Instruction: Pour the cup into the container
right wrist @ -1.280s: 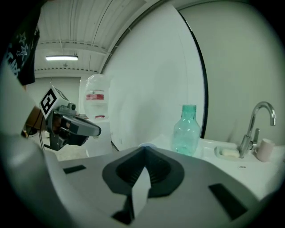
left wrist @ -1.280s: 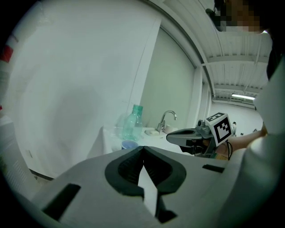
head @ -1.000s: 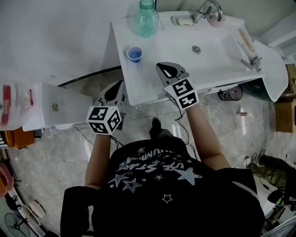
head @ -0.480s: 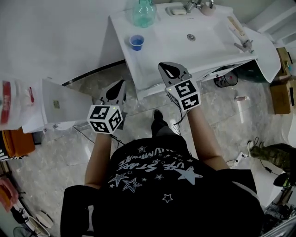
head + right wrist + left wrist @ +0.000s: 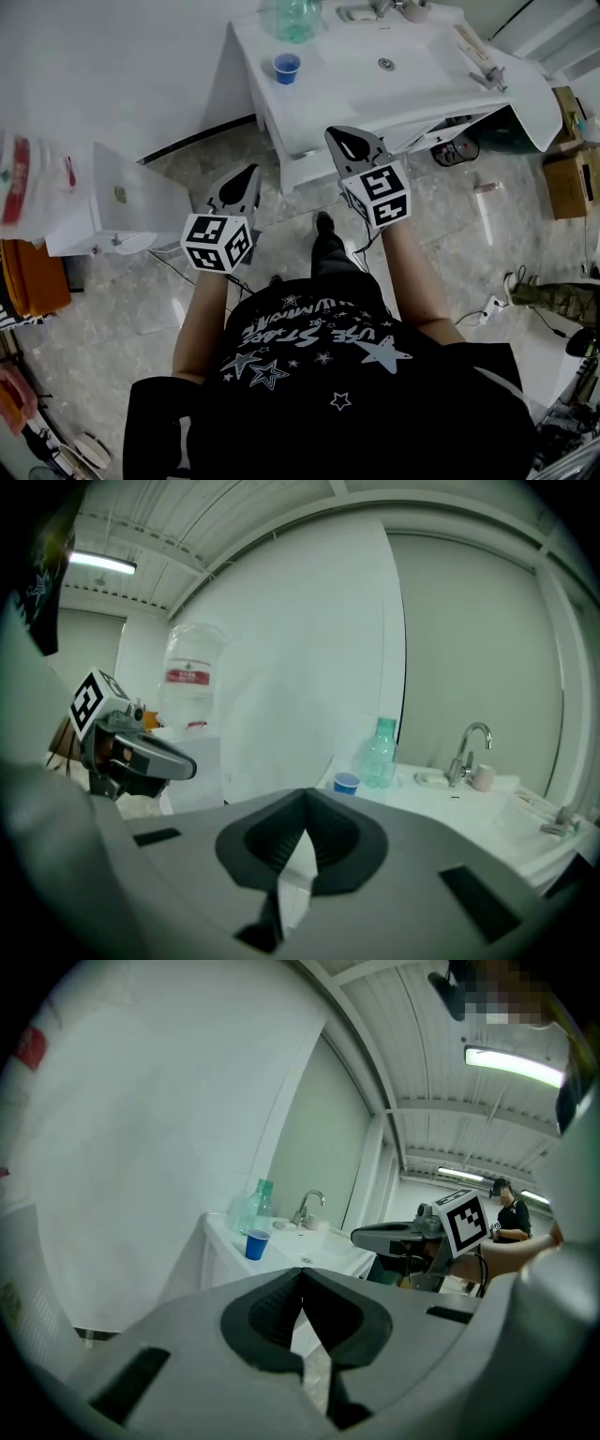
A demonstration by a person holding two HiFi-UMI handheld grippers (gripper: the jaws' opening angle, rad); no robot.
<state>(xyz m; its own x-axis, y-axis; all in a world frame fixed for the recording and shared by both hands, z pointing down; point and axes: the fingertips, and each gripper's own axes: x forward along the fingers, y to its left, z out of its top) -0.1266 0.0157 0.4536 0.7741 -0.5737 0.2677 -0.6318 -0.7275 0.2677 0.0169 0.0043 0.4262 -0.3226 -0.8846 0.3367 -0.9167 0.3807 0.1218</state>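
White sink counter [image 5: 328, 94] has the blue cup [image 5: 287, 67] near its left edge by a green bottle [image 5: 298, 14], w/ left gripper [image 5: 249, 172] & right gripper [image 5: 333, 134] both empty, jaws together, well apart from the cup.

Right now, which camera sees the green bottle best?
The right gripper view: the green bottle stands whole, cap included. The head view crops it; the left gripper view shows it small and pale.

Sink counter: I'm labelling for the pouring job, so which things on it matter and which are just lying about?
Job:
blue cup
green bottle, likely the container

Lying about:
soap dish
small pink cup
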